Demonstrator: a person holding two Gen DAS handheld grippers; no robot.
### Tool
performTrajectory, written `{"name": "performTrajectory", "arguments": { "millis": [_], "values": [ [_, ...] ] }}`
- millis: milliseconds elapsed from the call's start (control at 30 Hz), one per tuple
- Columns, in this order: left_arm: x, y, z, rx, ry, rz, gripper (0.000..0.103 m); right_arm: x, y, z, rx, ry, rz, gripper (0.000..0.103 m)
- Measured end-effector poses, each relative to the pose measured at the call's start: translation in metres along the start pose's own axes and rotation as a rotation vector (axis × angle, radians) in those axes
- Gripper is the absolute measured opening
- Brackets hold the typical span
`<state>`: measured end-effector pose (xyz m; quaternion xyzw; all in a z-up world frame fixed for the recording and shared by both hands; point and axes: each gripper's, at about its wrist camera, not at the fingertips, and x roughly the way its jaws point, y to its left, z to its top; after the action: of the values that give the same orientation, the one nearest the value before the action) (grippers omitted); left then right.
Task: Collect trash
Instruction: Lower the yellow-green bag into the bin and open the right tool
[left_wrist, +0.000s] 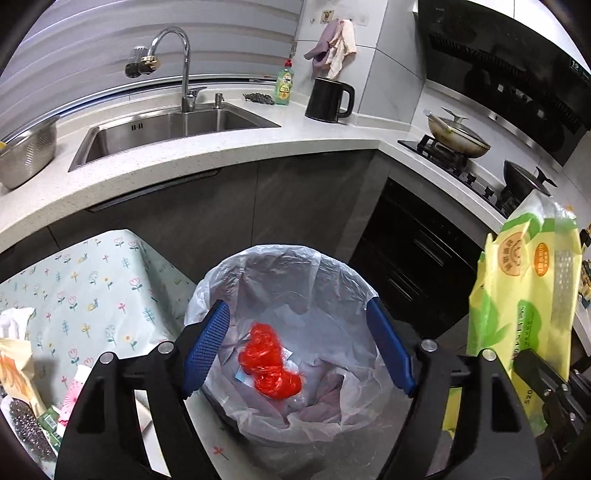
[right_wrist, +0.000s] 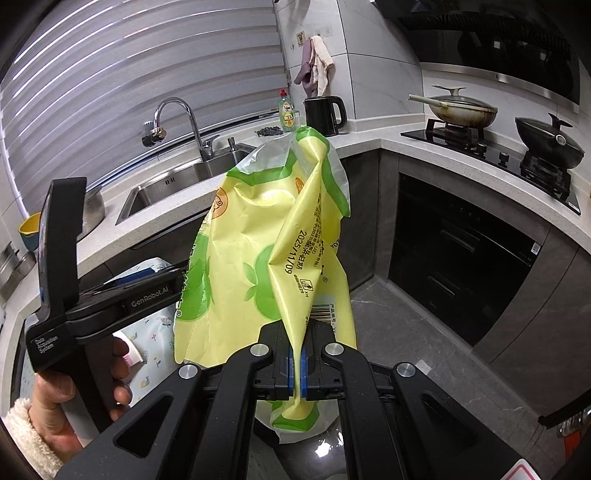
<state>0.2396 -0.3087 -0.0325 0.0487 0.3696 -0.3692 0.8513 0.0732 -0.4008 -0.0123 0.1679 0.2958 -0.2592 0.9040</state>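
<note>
R gripper fingers clamped on crumpled yellow-green plastic wrapper, hanging right of white-lined trash bin. L gripper fingers spread, empty, directly over bin. Needs leftward shift.

We saw the yellow wrapper hide much of the sink and the bin below; small print on it was too small to read.
</note>
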Motion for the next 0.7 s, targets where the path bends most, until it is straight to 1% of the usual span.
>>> {"name": "performTrajectory", "arguments": {
  "millis": [33,100,200,333,500,700],
  "values": [
    [-0.003,0.001,0.001,-0.003,-0.007,0.007,0.073,0.002,0.000,0.000,-0.003,0.001,0.001,0.002],
    [-0.010,0.004,0.002,-0.007,-0.022,0.033,0.077,0.005,0.001,0.001,-0.009,0.004,0.004,0.002],
    [-0.021,0.010,0.002,-0.006,-0.044,0.076,0.079,0.012,0.008,0.004,-0.027,0.012,0.006,0.002],
    [-0.035,0.025,0.003,-0.039,-0.050,0.102,0.079,0.024,0.015,0.010,-0.039,0.030,0.017,0.002],
    [-0.050,0.042,0.001,-0.045,-0.072,0.155,0.079,0.042,0.029,0.016,-0.080,0.049,0.003,0.002],
    [-0.058,0.062,-0.003,-0.074,-0.068,0.180,0.079,0.071,0.041,0.017,-0.109,0.095,-0.007,0.003]
  ]
}}
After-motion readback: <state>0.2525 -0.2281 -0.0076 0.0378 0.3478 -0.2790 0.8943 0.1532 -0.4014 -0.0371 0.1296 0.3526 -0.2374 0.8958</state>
